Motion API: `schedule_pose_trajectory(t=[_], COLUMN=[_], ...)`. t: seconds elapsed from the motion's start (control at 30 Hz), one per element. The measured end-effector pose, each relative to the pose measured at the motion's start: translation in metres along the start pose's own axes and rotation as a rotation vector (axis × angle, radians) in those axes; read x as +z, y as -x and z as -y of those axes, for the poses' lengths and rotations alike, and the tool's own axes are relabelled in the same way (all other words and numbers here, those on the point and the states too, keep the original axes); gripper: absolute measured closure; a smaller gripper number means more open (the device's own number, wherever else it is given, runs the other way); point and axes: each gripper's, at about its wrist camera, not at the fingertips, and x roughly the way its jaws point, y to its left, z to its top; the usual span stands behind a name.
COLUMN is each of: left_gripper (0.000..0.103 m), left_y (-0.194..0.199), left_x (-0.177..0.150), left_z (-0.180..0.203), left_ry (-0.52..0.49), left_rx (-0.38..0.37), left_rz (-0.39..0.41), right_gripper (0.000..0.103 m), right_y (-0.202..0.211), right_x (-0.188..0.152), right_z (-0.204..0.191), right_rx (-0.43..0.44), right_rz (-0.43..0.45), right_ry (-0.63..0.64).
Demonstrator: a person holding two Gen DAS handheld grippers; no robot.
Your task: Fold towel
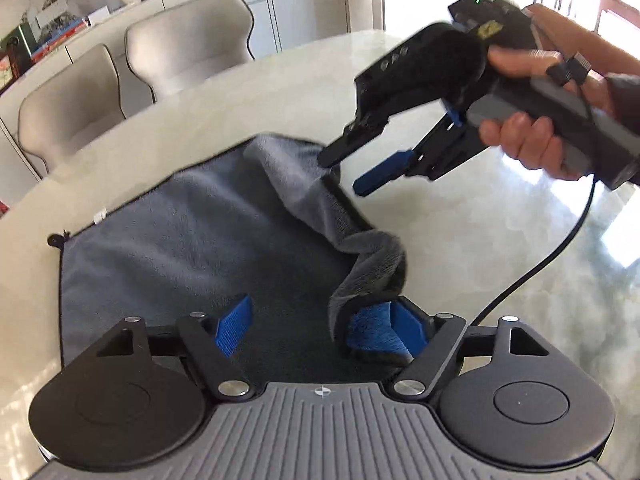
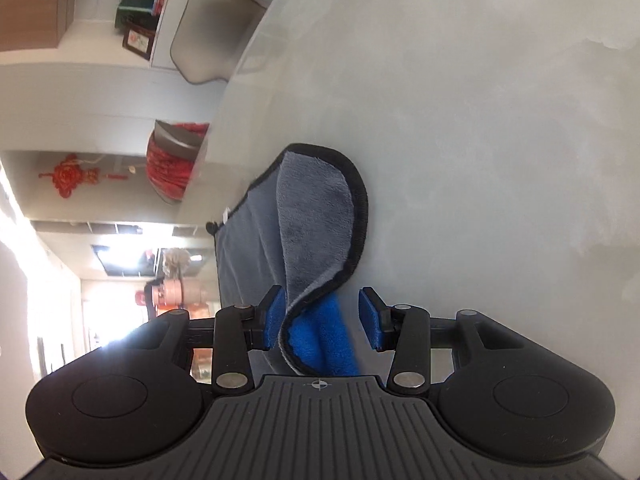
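The soft grey microfibre towel with a black stitched hem and a blue underside (image 1: 192,240) lies mostly flat on the pale marbled round desk (image 1: 500,240), its right-hand edge lifted and curling over toward the flat part. It looks light and limp, likely to sag and twist wherever it is unsupported, and its plush pile should give the pads good purchase; the hemmed edge and corners are the sensible places to take hold, since the binding is firmer than the field. The left tongs (image 1: 320,328) stand wide, with the raised hem draped against the right-hand pad and the other pad clear of the cloth, so nothing is pinched there. The right tongs (image 2: 324,318), carried by a hand (image 1: 532,136), are narrower, with the folded hem showing blue between the pads; the left-hand pad touches the cloth while a gap remains at the other, so I judge it unclamped. The towel's lifted edge runs away from the left camera toward the far side of the desk, and that seems the long axis, though the near end is hidden.
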Motion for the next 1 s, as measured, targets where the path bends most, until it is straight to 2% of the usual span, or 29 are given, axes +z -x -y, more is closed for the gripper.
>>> schedule_pose_trajectory(t=[0.07,0.1,0.17,0.33,0.4,0.57,0.63,0.73,0.8,0.93,1.0], left_gripper=[0.025,0.029,0.042,0.052,0.061,0.077,0.081,0.083,0.085,0.087,0.087], left_y=[-0.003,-0.006,-0.011,-0.015,-0.019,-0.022,-0.024,-0.023,-0.022,-0.02,-0.02], left_x=[0.004,0.005,0.007,0.007,0.006,0.006,0.005,0.004,0.004,0.003,0.002], left_z=[0.003,0.005,0.009,0.016,0.014,-0.003,-0.004,0.002,0.005,0.008,0.007], left_ry=[0.014,0.013,0.008,0.0,0.002,0.052,0.053,0.041,0.046,0.046,0.046], left_rx=[-0.009,-0.006,0.002,0.014,0.016,-0.02,-0.035,-0.041,-0.047,-0.041,-0.032], left_rz=[-0.017,-0.029,-0.049,-0.079,-0.095,-0.118,-0.129,-0.123,-0.117,-0.116,-0.12], right_gripper=[0.061,0.061,0.061,0.059,0.058,0.051,0.048,0.041,0.039,0.039,0.041], right_y=[0.002,0.004,0.005,0.006,0.006,0.013,0.029,0.046,0.053,0.051,0.044], right_x=[0.002,0.003,0.007,0.013,0.015,0.018,0.015,0.018,0.021,0.021,0.022], right_z=[0.001,0.002,0.006,0.016,0.017,0.004,-0.002,-0.006,-0.004,0.009,0.014], right_rx=[0.012,0.019,0.032,0.053,0.062,0.003,-0.027,-0.071,-0.07,0.0,0.024], right_rz=[0.0,0.001,0.007,-0.021,-0.037,-0.113,-0.141,-0.169,-0.157,-0.096,-0.093], right_ry=[0.005,0.007,-0.009,-0.051,-0.05,0.014,0.067,0.097,0.087,0.022,0.016])
